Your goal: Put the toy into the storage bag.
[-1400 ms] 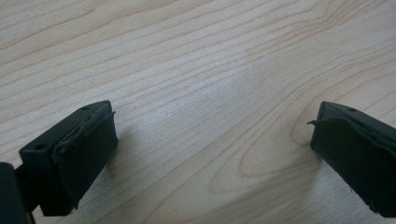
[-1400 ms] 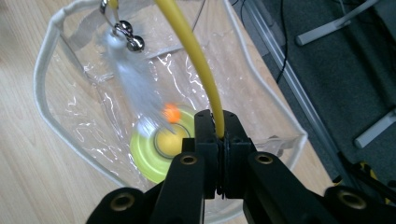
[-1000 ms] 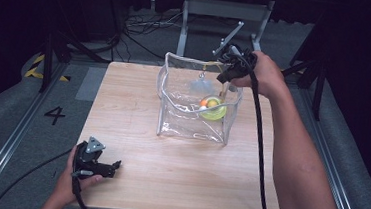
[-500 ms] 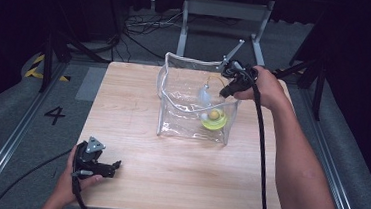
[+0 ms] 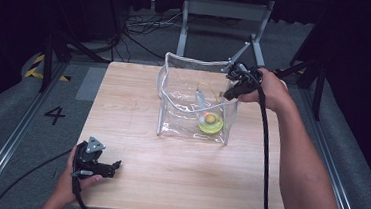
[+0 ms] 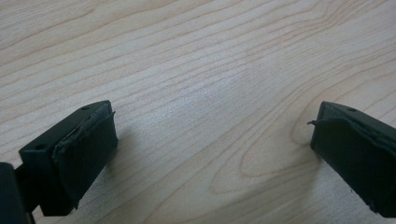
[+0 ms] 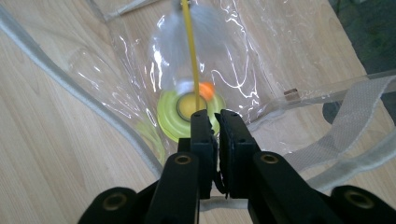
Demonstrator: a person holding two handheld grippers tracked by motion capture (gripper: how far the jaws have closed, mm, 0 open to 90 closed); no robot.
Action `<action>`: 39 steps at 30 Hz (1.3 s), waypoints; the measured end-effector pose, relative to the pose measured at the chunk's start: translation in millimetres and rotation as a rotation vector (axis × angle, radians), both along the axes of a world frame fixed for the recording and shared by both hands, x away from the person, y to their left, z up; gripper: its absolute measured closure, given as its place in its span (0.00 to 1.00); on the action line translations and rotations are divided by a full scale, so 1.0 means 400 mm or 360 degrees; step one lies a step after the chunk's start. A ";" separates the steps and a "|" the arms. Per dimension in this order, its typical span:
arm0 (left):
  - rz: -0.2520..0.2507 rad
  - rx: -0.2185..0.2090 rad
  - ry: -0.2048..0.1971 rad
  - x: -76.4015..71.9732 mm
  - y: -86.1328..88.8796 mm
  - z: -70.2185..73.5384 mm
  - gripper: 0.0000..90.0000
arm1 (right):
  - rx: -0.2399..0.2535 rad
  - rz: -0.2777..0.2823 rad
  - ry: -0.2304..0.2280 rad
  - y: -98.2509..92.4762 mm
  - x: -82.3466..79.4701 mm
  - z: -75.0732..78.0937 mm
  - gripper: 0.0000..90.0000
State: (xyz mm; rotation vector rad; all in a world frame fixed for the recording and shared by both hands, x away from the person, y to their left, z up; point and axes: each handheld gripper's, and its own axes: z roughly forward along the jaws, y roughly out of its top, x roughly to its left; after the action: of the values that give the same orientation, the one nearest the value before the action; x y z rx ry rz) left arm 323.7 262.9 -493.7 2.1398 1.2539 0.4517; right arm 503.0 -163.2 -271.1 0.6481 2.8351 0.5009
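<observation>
Wooden table (image 5: pixel 138 106): right gripper (image 7: pixel 214 122), seen close, pinches a yellow string (image 7: pixel 190 56); left gripper (image 6: pixel 210 140) gapes empty

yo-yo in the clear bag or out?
In. The yellow yo-yo lies on the floor of the clear bag, seen through its wall; its yellow string runs up to the right gripper, jaws pinched on it.

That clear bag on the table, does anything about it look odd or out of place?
Yes, slightly: the clear bag sags, its rim bent inward. Inside, a yellow-green disc toy hangs on a yellow string pinched by the right tool, and it looks blurred. Nothing looks spilled.
</observation>
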 end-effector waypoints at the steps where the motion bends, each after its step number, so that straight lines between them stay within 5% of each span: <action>1: 0.0000 0.0000 0.0000 0.000 0.000 0.000 0.01 | 0.0009 0.0000 -0.0007 -0.002 -0.001 0.001 0.93; 12: 0.0005 0.0000 -0.0002 0.000 0.000 0.000 0.01 | 0.0158 -0.0013 -0.0096 -0.032 -0.026 0.017 0.75; 27: 0.0009 -0.0002 -0.0001 -0.001 -0.001 0.000 0.01 | 0.0241 -0.0136 -0.0351 -0.091 -0.095 0.055 0.50; 39: 0.0013 -0.0002 -0.0001 -0.002 -0.001 0.000 0.01 | 0.0315 -0.0203 -0.0439 -0.155 -0.137 0.066 0.46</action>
State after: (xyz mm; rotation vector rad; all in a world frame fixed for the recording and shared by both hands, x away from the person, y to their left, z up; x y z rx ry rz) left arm 323.1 262.4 -493.8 2.1342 1.2632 0.4548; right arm 448.3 -225.4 -244.7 0.7269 2.4890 0.7886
